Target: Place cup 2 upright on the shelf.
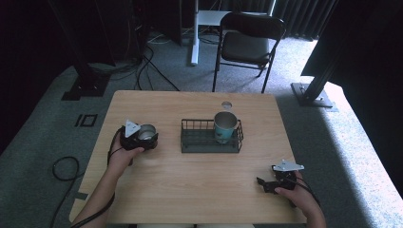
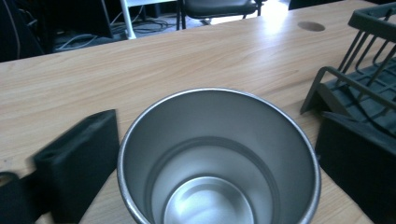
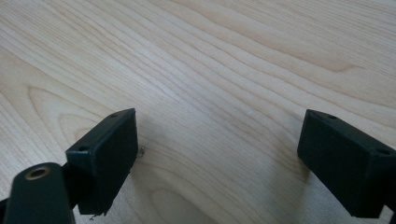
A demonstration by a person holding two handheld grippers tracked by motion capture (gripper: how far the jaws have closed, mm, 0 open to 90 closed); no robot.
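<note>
You're holding the left tool [image 1: 142, 137] w/ its jaws straddling the shiny, round stainless-steel cup [image 2: 219, 158], one jaw each side; whether they're pressing the wall yet, can't tell. The cup is standing upright on the pale wooden bench [image 1: 190, 190], just left of the black wire basket [image 1: 211, 148], which is already carrying a teal paper cup [image 1: 225, 126], so it's probably going there next. Its inside is looking empty, brushed and reflective. Your right tool [image 3: 217, 163] is idling near the bench's front-right corner, jaws wide apart, gripping nothing.

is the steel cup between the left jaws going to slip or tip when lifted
The steel cup has smooth, shiny walls, so it may slip between the flat pads of the left gripper. It looks rigid and empty, so probably light. It stands upright on the table, unlikely to tip.
</note>
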